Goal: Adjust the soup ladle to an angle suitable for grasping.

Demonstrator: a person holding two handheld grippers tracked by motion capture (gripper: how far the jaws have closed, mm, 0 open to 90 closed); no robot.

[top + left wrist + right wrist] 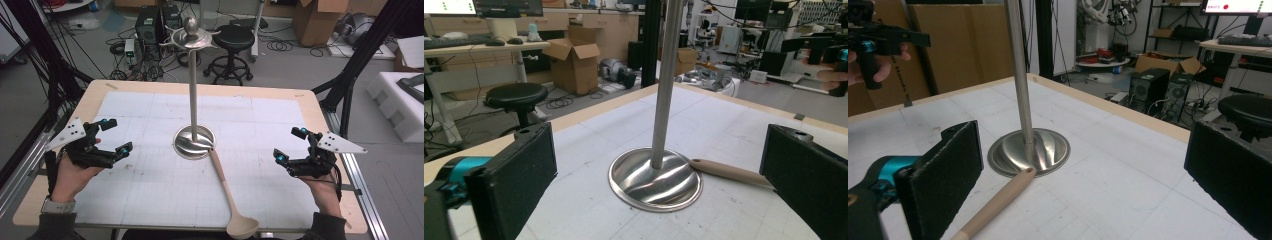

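Note:
A metal stand rises from a round base (194, 142) at the table's middle, its thin pole topped by a hooked crown (191, 37). A wooden ladle (227, 192) lies flat, handle tip touching the base's front right, bowl at the near table edge. My left gripper (115, 135) hovers open to the left of the base with nothing between its fingers. To the right of the base, my right gripper (290, 145) is likewise open and holds nothing. In the left gripper view the wide-apart jaws frame the base (655, 181) and ladle handle (729, 172). The right gripper view frames the base (1029, 150) and handle (998, 202).
A white gridded mat (150, 185) covers most of the wooden table. Behind the table stand a black stool (232, 37) and computer towers (155, 22) with cables. White foam blocks (400, 100) lie on the floor to the right.

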